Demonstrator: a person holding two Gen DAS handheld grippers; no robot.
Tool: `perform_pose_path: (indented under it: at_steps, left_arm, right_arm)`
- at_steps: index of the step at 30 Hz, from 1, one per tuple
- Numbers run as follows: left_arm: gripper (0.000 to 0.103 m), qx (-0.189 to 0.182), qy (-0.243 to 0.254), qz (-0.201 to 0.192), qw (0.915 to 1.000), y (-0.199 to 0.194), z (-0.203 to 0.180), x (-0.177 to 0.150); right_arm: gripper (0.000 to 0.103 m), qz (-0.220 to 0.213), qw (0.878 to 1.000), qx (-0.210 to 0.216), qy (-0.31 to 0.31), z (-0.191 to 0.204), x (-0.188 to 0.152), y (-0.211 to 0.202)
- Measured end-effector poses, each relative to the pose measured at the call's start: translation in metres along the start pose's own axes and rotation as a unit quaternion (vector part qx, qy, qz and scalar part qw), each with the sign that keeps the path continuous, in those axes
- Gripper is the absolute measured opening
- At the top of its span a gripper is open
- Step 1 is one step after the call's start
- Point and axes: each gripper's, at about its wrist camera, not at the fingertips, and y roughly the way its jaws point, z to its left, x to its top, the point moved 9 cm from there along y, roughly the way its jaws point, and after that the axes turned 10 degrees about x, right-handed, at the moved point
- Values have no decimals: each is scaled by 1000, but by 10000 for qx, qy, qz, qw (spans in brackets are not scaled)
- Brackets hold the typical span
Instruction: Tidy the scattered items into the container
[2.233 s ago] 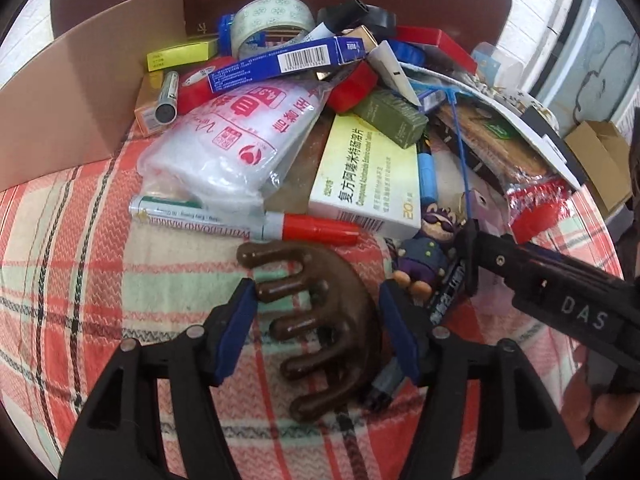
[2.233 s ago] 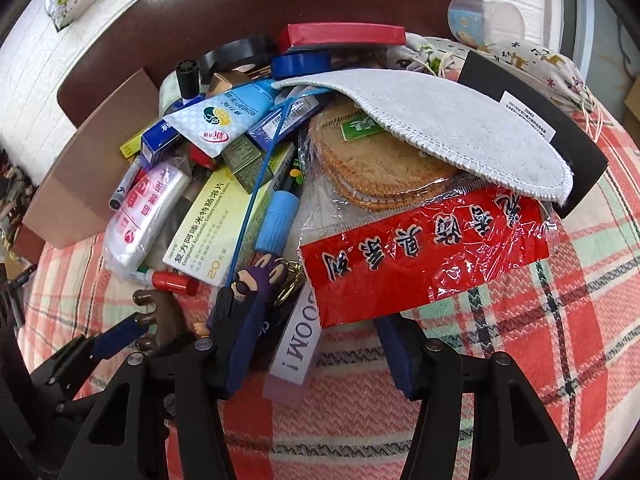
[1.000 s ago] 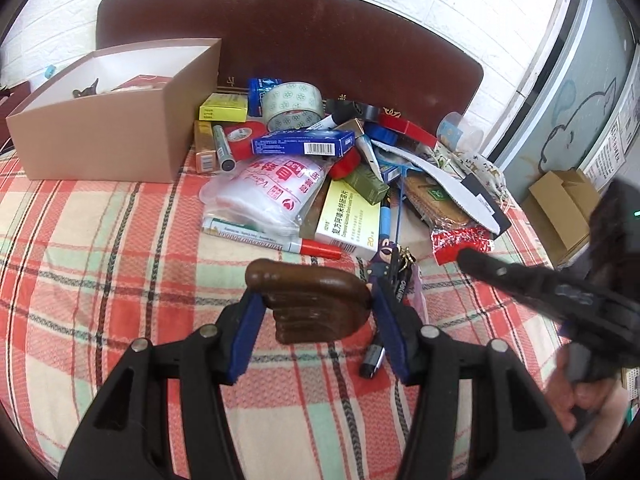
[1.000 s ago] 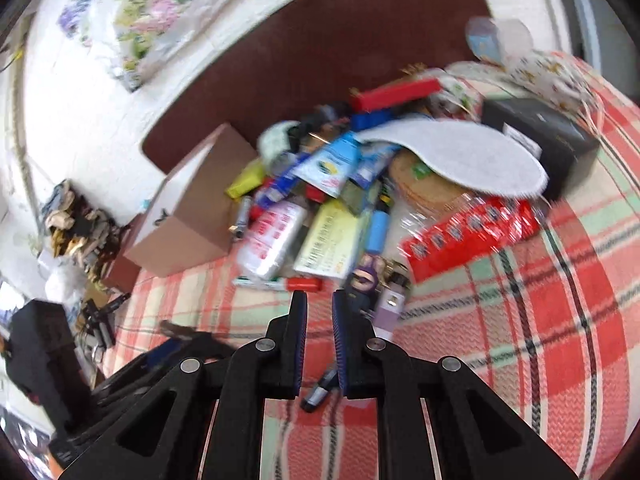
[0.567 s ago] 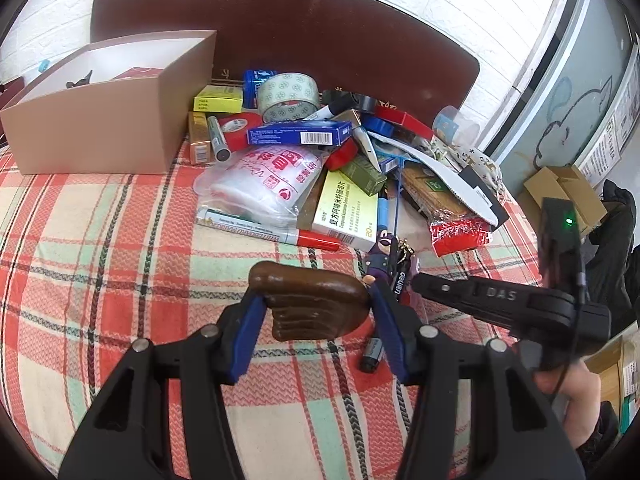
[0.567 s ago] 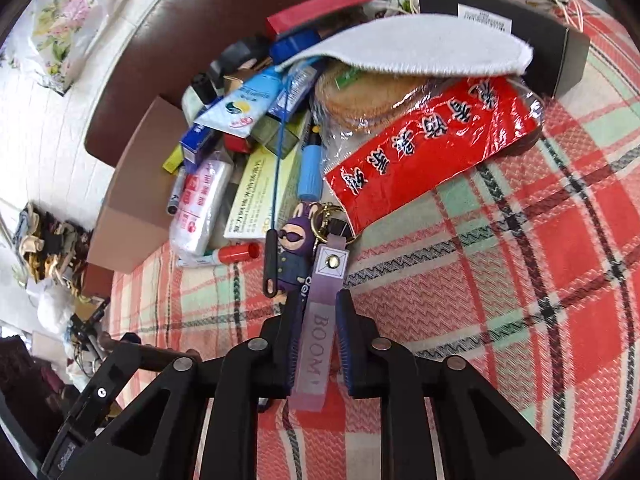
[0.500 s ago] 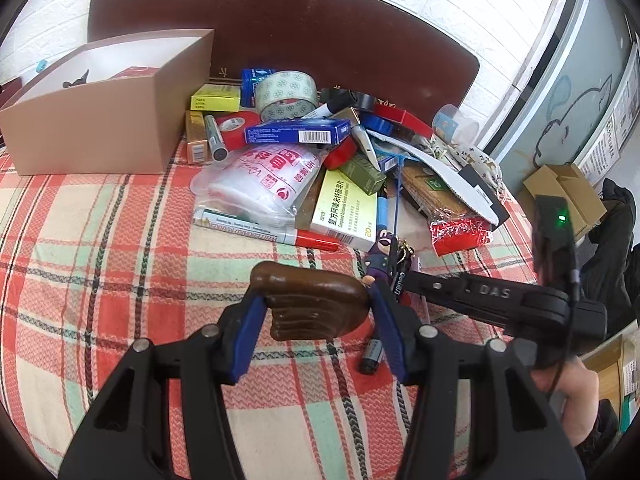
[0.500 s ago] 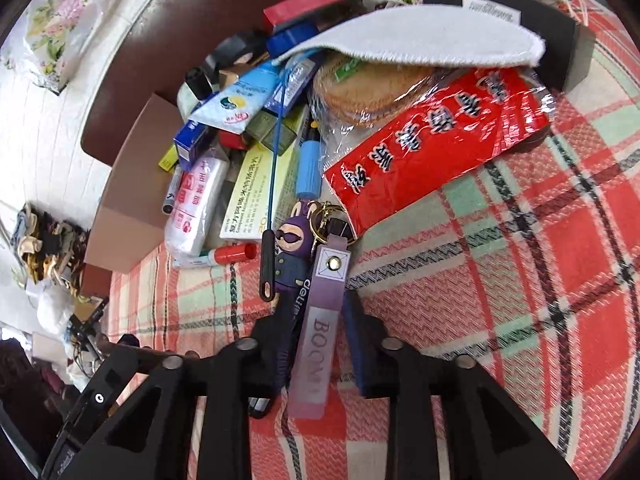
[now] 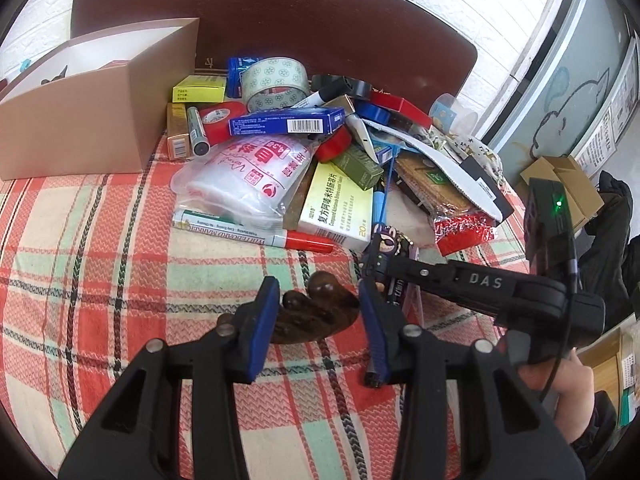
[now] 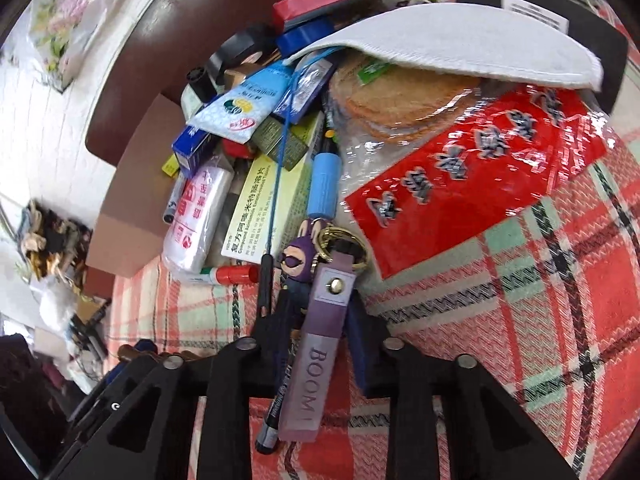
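My left gripper [image 9: 316, 316] is shut on a brown wooden comb-like massager [image 9: 316, 314], held just above the plaid cloth. The open cardboard box [image 9: 92, 96] stands at the far left. My right gripper [image 10: 320, 312] is open, its jaws on either side of a purple "BOOM!" keychain strap [image 10: 316, 360] with a purple figurine [image 10: 298, 262]. It also shows in the left wrist view [image 9: 376, 268], reaching in from the right. A heap of items lies behind: a yellow medicine box [image 9: 340, 208], a red-capped marker [image 9: 256, 232] and a plastic bag [image 9: 248, 176].
Tape rolls [image 9: 276, 82], a blue box [image 9: 286, 122], a white insole [image 10: 452, 44] and a red snack packet [image 10: 476, 176] lie in the heap. A dark pen [image 10: 276, 400] lies under the strap. A brown headboard [image 9: 280, 20] runs behind.
My right gripper has opened and moved forward around the keychain strap. In my left gripper the massager has tipped down and now sits lower between the jaws.
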Motion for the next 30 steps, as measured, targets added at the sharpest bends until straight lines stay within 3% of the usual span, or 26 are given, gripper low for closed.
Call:
perform_pose_path:
  at_steps: [4,10,11,12,14,17,24,27,30]
  left_arm:
    - [38,-33,44,34,10000,0,-1,-1]
    - [42,151,212,75,9996,2,2,-4]
    - [46,246,259,85,9993,2,4,-4]
    - [61,306,325,106,9989,3,5,-5]
    - [77,394,488,273,9977,8,7,-11]
    - [74,212,481,663,9964,23,12,-25]
    - [33,-40,321,706,9970,30,18,-29]
    - [33,44,455,739,9962,32,16,-31]
    - [37,111,414,767,9961,28,18,-32]
  right_arm:
    - [20,-52,9996,246,135,-1,0,-5]
    - [20,-36,9996,236,142,0,-1,-6]
    - [20,-25,9996,243,153,0,-3,-5]
    - [20,-1,9996,238,158,-1,-4,-5]
    - [20,27,9996,241,163,0,-5,-3]
    - [20,32,9996,248,159,3,-7,0]
    - [20,24,9995,274,180,3,-8,0]
    - [20,40,9997,193,137,3,-8,-4]
    - [23,30,9998,-189,54,-2,-7,-16]
